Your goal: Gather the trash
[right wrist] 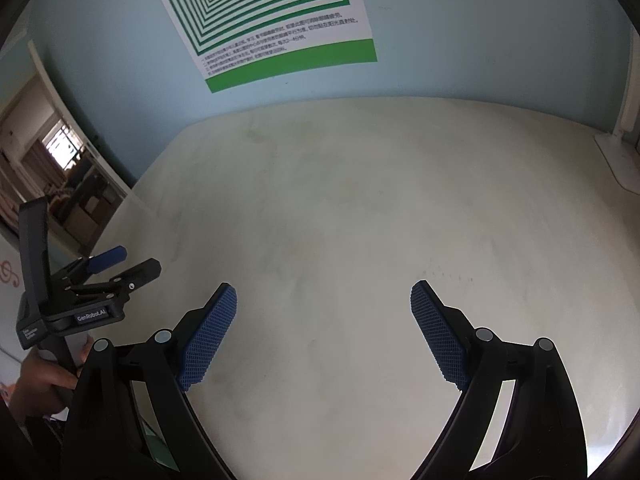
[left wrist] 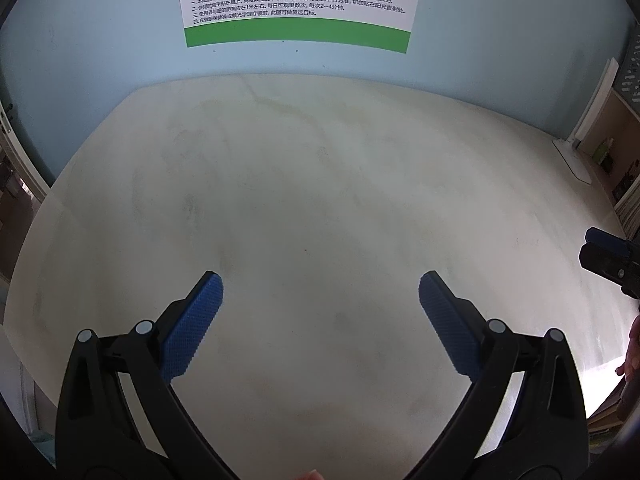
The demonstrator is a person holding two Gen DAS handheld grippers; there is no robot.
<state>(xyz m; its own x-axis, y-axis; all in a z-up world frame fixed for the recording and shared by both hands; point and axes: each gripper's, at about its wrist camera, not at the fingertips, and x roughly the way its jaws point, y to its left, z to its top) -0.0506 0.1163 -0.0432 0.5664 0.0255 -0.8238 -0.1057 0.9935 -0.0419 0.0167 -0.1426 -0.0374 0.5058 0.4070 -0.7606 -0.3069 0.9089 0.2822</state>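
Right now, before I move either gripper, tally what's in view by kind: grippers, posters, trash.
Grippers: 2, left gripper and right gripper, both open
Posters: 1, green-and-white poster
Trash on the table: 0
Total: 3

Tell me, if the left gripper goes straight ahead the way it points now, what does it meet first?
Probably the bare tabletop: the open left gripper tilts down toward it, with nothing between. Beyond stands the wall with the green poster. Depth is unclear.

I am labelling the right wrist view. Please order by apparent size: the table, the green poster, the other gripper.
1. table, fills most of the view
2. green poster, partly cut off at the top
3. left gripper, though it sits near the camera, so its true size is unsure
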